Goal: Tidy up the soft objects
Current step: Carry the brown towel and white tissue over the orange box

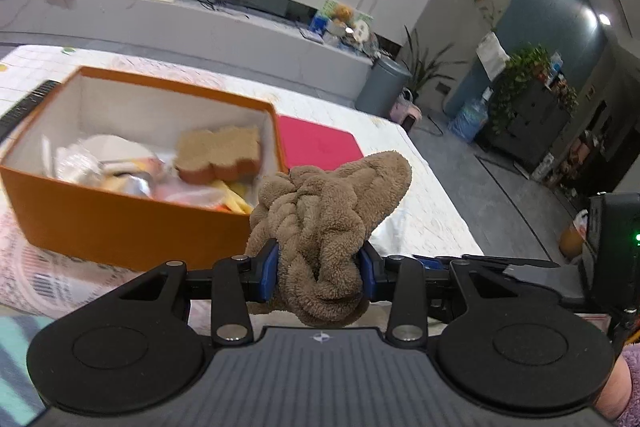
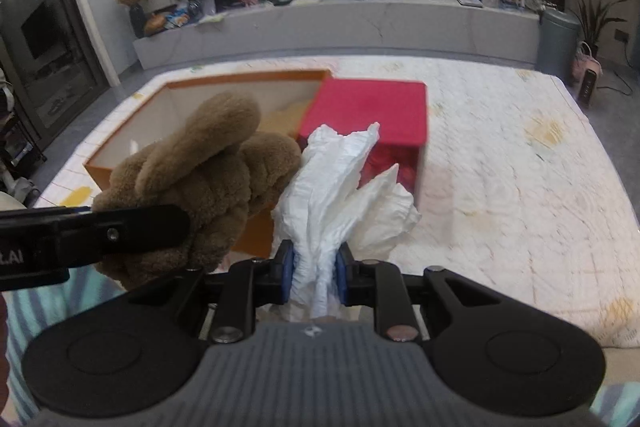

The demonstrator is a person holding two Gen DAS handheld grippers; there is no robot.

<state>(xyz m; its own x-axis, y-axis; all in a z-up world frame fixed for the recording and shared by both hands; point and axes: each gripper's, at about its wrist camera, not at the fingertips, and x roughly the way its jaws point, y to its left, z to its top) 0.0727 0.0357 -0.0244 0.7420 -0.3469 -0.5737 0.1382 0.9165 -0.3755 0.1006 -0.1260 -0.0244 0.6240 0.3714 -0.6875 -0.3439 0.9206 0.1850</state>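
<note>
L gripper [image 1: 319,269] is clamped on a brown plush towel [image 1: 328,223], bunched into a knotty wad, held in the air just beside the near-right corner of the orange box [image 1: 120,223]. R gripper [image 2: 315,273] is pinched narrow on a crumpled white tissue wad [image 2: 340,195], held above the bedspread [image 2: 520,167] in front of the red box [image 2: 368,111].

Handling, as I judge it: both items are v. light and fully soft, no breakage risk. The towel is thick pile w/ good friction, so a mid-bunch grip holds; loose lobes may flop or snag the box rim. The tissue is thin, tears easily and could slip out if pulled, so grip the gathered stem, not a flap.

The orange box already holds a sponge [image 1: 220,155] and mixed packets; contents are blurred.
</note>
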